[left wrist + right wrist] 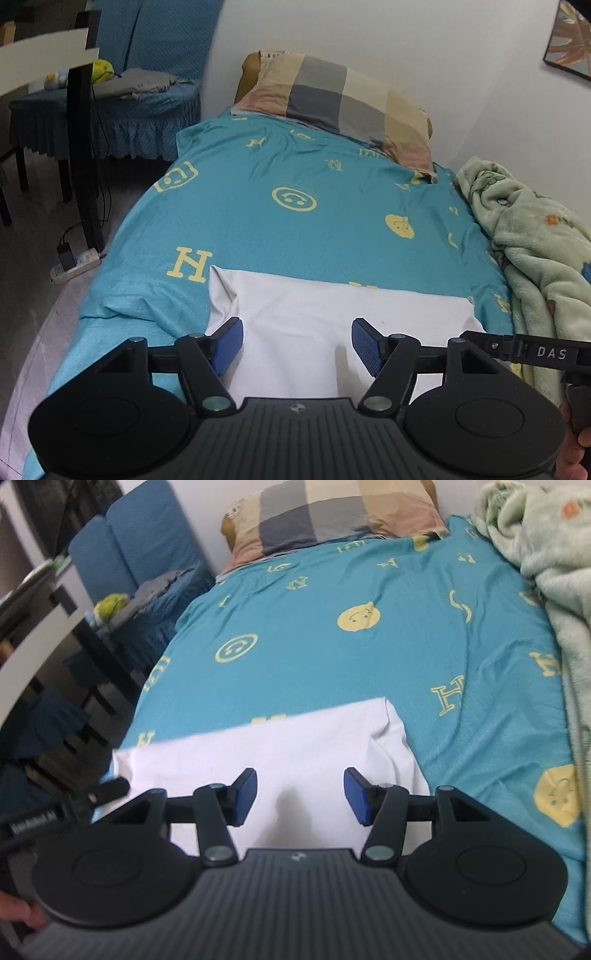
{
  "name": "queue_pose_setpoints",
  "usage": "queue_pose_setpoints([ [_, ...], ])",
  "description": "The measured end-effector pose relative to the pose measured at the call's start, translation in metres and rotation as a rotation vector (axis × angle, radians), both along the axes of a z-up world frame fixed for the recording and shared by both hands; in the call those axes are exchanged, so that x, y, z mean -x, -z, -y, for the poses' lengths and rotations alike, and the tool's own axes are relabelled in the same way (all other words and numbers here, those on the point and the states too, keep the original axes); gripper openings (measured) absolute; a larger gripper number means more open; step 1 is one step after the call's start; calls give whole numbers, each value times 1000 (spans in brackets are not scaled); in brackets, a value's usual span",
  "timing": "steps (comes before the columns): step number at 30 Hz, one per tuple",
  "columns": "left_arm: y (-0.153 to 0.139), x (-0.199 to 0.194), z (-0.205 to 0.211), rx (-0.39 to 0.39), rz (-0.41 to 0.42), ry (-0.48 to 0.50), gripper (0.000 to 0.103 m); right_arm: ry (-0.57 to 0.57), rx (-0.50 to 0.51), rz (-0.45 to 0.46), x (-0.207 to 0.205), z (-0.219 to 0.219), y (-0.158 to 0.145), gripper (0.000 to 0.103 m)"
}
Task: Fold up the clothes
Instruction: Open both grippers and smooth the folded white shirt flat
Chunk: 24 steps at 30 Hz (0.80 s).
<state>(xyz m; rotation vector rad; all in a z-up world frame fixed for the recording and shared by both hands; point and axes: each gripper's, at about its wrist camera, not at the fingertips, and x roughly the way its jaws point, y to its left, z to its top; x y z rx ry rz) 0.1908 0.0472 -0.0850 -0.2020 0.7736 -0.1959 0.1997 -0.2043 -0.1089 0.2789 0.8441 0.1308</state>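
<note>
Nearest the cameras, both grippers hung over a white garment (325,325) that lay folded flat on the near part of the bed. The left gripper (297,345) had its blue pads (229,345) spread apart with nothing between them, only the white cloth showing below the gap. The right gripper (300,796) stood the same way, jaws apart and empty, above the same cloth (280,746), whose folded corner (388,709) was a little rumpled. A person's fingers (22,912) showed at the lower left edge of the right wrist view. The garment rested on a teal sheet (295,173) printed with yellow letters and smiley faces. Along the right side of the bed lay a pale green fleece blanket (535,240), bunched up. Farther on, a checked pillow (340,99) sat at the head of the bed against the white wall. Off to the left stood a chair with a blue cover (110,110), and a power strip (75,264) lay on the floor.
</note>
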Motion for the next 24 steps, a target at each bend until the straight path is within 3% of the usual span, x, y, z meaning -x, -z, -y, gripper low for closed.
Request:
queue_pose_setpoints([
  [10, 30, 0, 21, -109, -54, 54, 68, -39, 39, -59, -1, -8, 24, 54],
  [24, -3, 44, 27, -98, -7, 58, 68, -29, 26, -7, 36, -7, -11, 55],
])
